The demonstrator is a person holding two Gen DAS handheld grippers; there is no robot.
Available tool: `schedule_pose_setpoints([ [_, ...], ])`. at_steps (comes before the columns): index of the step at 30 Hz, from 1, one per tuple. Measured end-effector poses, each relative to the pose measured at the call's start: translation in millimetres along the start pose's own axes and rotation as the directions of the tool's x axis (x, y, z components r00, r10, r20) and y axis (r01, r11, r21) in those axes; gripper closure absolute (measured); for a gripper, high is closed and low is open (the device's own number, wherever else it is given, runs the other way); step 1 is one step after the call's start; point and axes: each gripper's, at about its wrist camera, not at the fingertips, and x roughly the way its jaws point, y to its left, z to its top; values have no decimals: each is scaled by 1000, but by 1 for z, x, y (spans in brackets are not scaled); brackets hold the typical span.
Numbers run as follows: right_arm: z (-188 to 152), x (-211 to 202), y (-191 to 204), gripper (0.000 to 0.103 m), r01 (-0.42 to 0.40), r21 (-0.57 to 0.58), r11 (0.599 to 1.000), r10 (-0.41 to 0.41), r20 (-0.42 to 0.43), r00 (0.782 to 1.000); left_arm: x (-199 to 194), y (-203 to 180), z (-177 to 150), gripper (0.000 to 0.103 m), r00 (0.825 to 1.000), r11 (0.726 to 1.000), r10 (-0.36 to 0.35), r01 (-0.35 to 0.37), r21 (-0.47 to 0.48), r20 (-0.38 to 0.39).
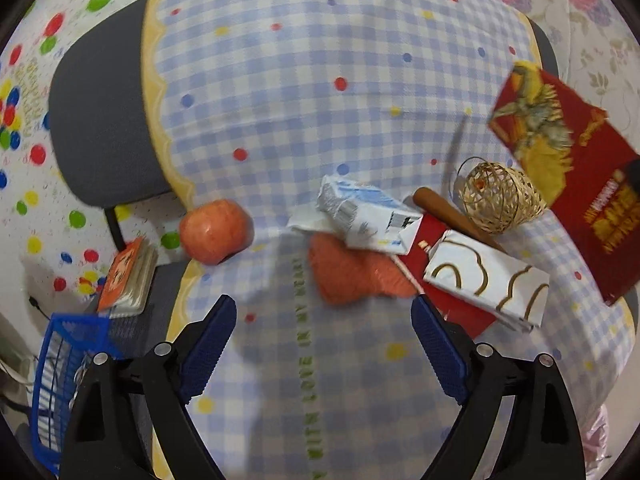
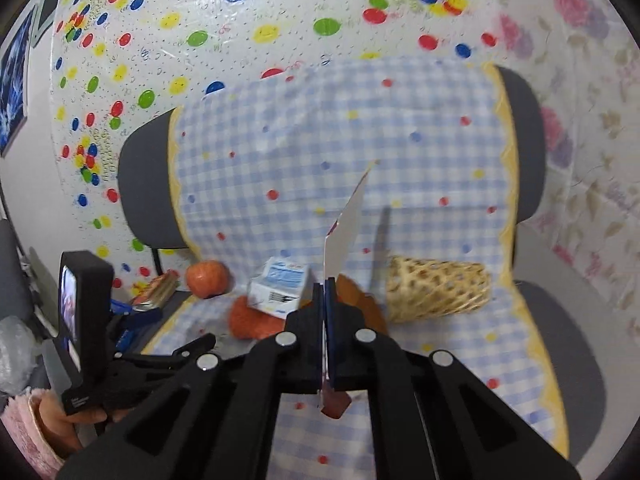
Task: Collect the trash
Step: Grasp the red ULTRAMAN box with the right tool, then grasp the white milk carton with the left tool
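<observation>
Two wrist views of a chair (image 2: 132, 184) draped in a blue-checked cloth (image 1: 320, 80).

Right tool (image 2: 325, 280): jaws closed on a flat red card (image 2: 346, 224), seen edge-on in the right wrist view, its pale back rising up and to the right from the pads, a red corner showing below them. In the left wrist view the same card (image 1: 576, 184) hangs raised at the right, its printed red-and-yellow face showing, above the cloth and clear of the other things.

Left tool (image 1: 324, 308): jaws wide apart with nothing between them, held over the cloth. Just ahead of its fingertips lies the remaining litter: a crushed white-and-blue carton (image 1: 368, 216) resting on an orange knitted piece (image 1: 352, 276), with a white wrapper with gold lines (image 1: 484, 280) on a red sheet to the right, near the right fingertip. A brown stick (image 1: 452, 216) and a woven wicker ball (image 1: 500, 196) lie behind the wrapper.

An apple (image 1: 216, 232) sits at the left edge of the cloth, apart from the litter. A blue wire basket (image 1: 60, 376) stands at lower left, beside the left tool, with a small booklet (image 1: 128, 280) near it.
</observation>
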Motion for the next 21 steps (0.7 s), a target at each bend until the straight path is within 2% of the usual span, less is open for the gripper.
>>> schedule_pose_setpoints([
  [7,-7,0,-34,101,42,46,998,-42,-6,999,46,-44,33,14,999,997,39,-38,73,-8],
  [17,-17,15,-62,101,52,99,994,-47,-44,998,103,-69,56,14,990,986,128,-120,113,-66],
  [19,-20,16,-62,101,52,106,993,-47,-49,998,108,-71,57,18,986,983,148,-139,123,-71],
  [20,-21,15,-62,101,52,108,993,-47,-50,998,109,-69,58,23,986,984,148,-139,116,-73],
  [21,-21,14,-62,101,51,110,993,-46,-50,998,109,-66,58,23,988,986,135,-126,108,-77],
])
